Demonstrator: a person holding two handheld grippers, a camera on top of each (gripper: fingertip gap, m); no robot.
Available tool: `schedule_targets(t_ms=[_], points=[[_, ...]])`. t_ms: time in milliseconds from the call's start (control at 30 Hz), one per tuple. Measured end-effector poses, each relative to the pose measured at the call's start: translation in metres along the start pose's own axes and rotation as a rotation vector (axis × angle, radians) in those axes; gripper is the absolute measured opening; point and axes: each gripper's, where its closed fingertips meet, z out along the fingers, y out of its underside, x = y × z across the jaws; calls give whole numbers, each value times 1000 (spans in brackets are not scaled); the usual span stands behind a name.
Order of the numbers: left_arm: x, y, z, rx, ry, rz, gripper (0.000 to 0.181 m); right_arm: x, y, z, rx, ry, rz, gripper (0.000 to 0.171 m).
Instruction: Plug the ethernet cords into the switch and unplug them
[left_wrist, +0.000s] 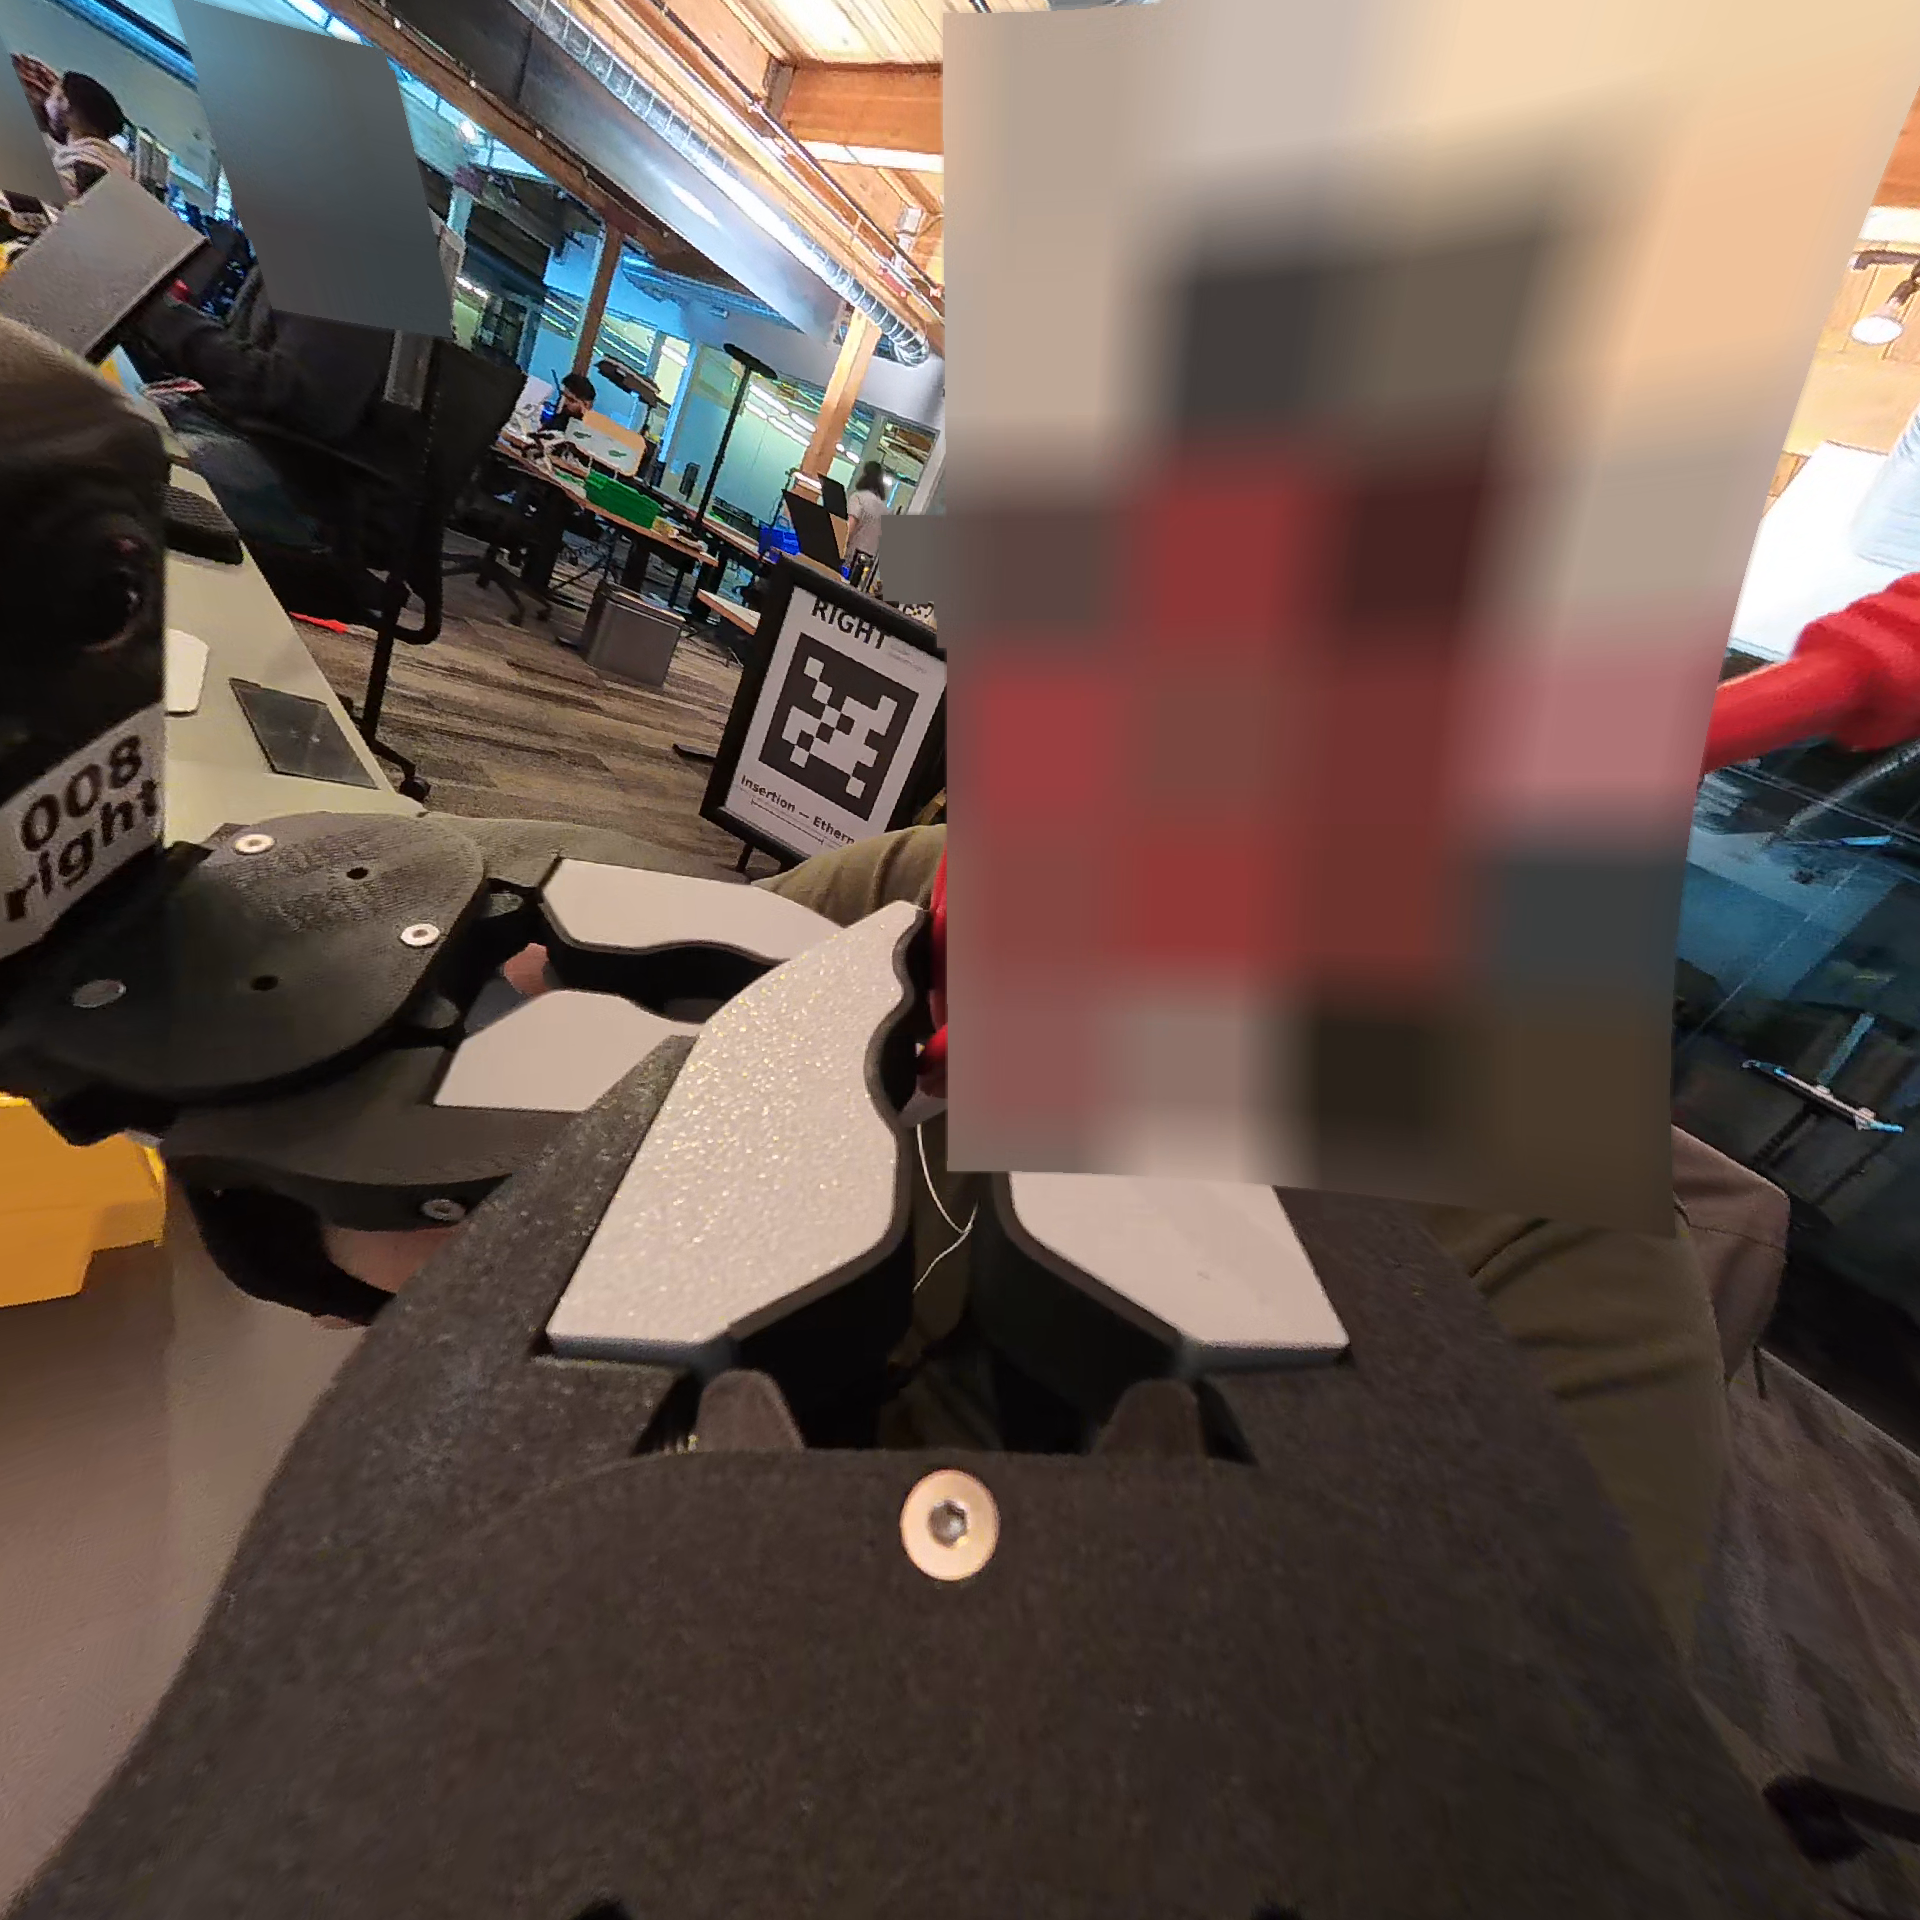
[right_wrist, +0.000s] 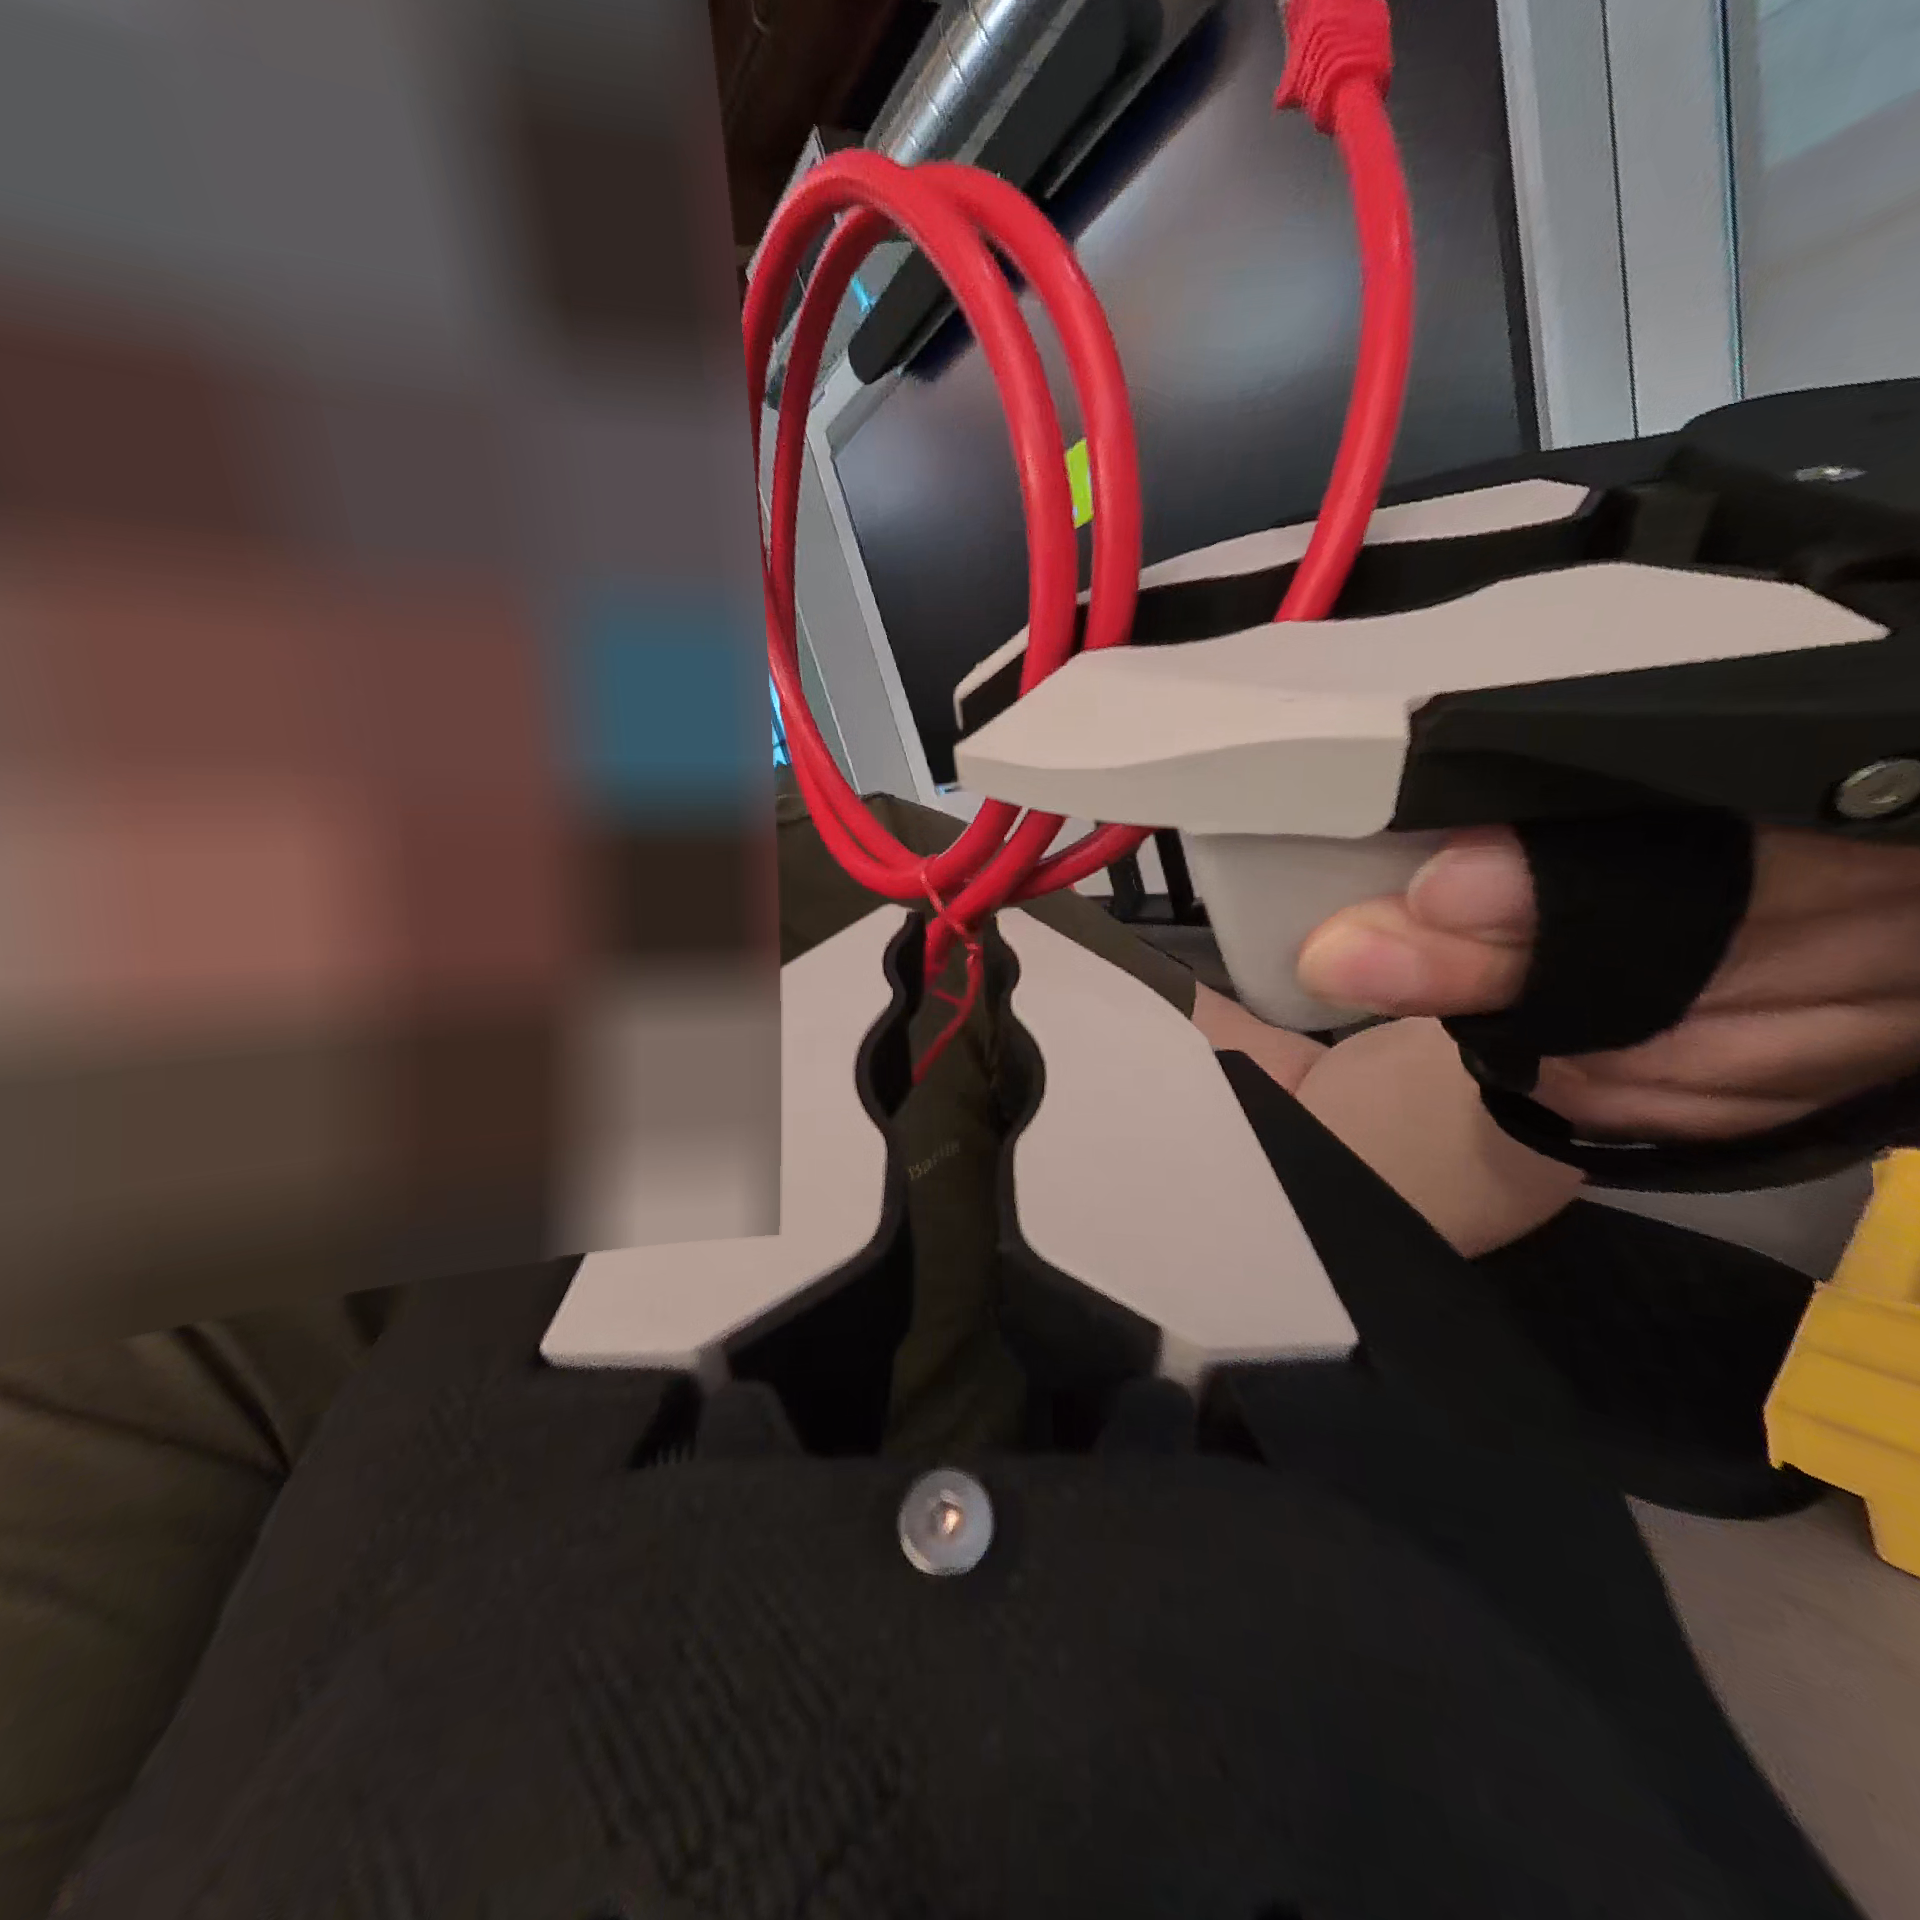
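A big blurry patch covers much of both views. In the left wrist view it hides the tips of the left gripper (left_wrist: 956, 997) and most of its right finger. Only a small bit of the thin, round red ethernet cord (left_wrist: 935, 977) peeks out beside the left finger's tip. A red shape at the far right edge is too blurry to name.

From the right wrist view you can see more. The cord (right_wrist: 1091, 436) is rolled into a few loops that stand up in the air in front of the person, above both grippers. One end goes up to a red plug with ridges (right_wrist: 1335, 52), and the top edge of the view cuts it off. A thin red twist wire (right_wrist: 940, 997) hangs from the bottom of the loops.

The left gripper (right_wrist: 997, 696) reaches in from the right, held by a hand in a black fingerless glove (right_wrist: 1558, 966). The cord runs between its two grey fingers, which look squeezed onto it.

The right gripper (right_wrist: 948, 935) points up at the bottom of the loops. Its fingers are close together with a small gap, and the twist wire hangs in that gap. I cannot tell if they pinch it.

A yellow plastic block (right_wrist: 1849, 1382) sits on the grey table (left_wrist: 156, 1455), partly cut off. A sign with black and white squares (left_wrist: 842, 717) stands farther back.
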Motion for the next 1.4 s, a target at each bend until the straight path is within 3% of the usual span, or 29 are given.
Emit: schedule_targets(t_ms=[400, 567, 700, 867, 1100, 1167, 1300, 1400], points=[[1, 4, 7, -24, 12, 9, 6, -4, 15, 7, -70, -56, 29, 4], [-5, -2, -6, -3, -69, 27, 6, 9, 9, -3, -105, 104, -94, 4], [-16, -12, -29, 47, -218, 54, 6, 28, -4, -22, -234, 448, -433, 4], [-23, -21, -46, 100, -319, 73, 6, 43, -22, -39, -549, 938, -1220, 5], [-22, -29, -45, 174, -273, 35, 6, 36, -33, -37, -575, 1161, -1722, 5], [-27, -33, -49, 209, -297, 26, 6, 38, -36, -42, -535, 1176, -1703, 5], [-38, -37, -53, 257, -327, 9, 6, 40, -39, -55, -362, 1056, -1424, 6], [-47, -41, -58, 294, -384, 19, 6, 41, -47, -70, -265, 1035, -1282, 21]])
